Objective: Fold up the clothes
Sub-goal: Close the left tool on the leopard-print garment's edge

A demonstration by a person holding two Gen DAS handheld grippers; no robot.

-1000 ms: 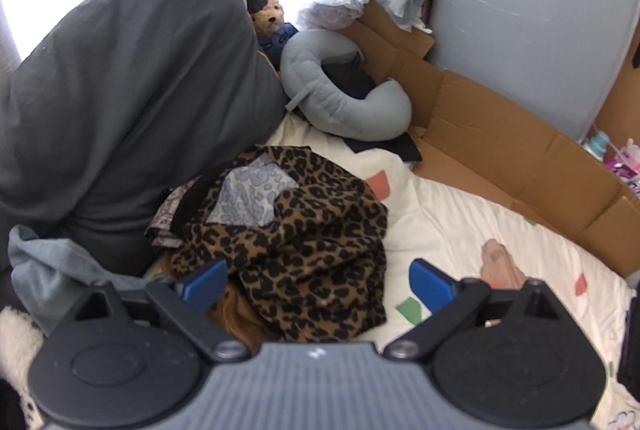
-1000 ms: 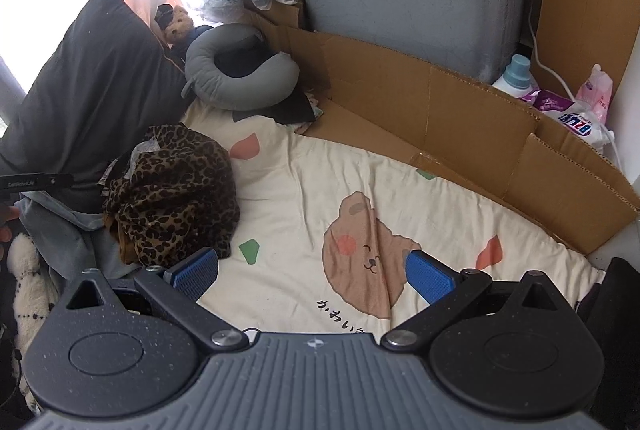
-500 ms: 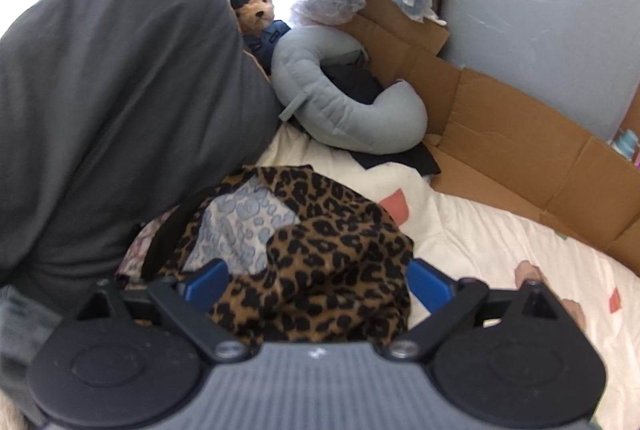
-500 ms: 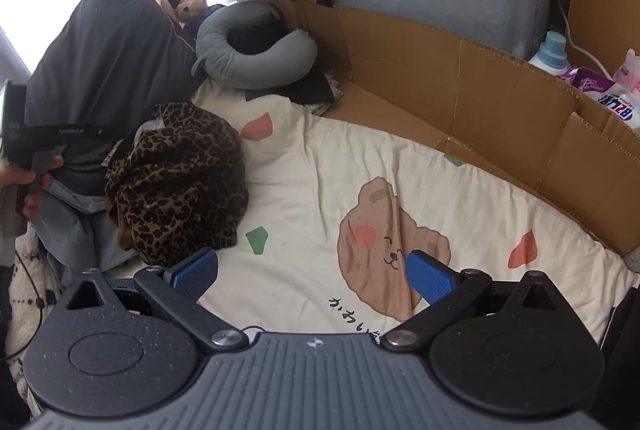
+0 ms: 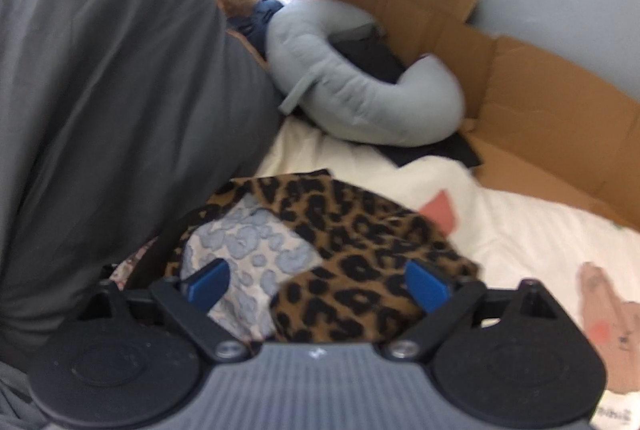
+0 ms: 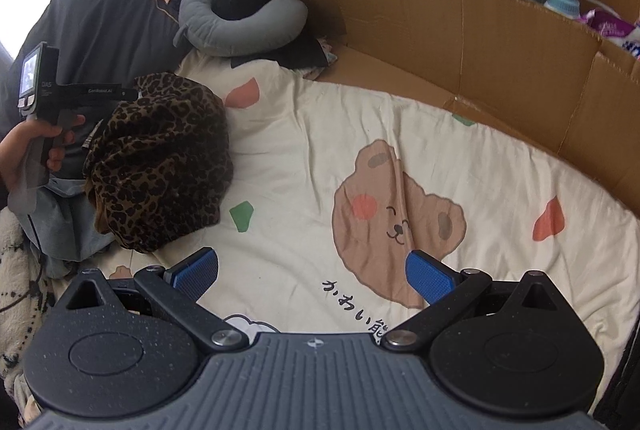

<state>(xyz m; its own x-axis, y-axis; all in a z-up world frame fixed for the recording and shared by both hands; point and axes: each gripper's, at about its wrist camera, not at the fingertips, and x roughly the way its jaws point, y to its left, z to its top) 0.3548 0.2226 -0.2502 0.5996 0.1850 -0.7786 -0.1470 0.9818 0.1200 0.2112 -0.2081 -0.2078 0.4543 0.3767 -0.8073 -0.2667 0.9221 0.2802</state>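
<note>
Left wrist view: the leopard-print garment [image 5: 352, 262] is seen bunched in a heap on the bed [image 5: 520, 230], directly between and just beyond the fingers of the left gripper [image 5: 318, 284], which are closing on it but not yet clamped. Pick-up is judged the step in hand; a firm pinch is called for next. The right gripper [image 6: 312, 276] is held released, nothing between its fingers, the heap well off to their left.
</note>
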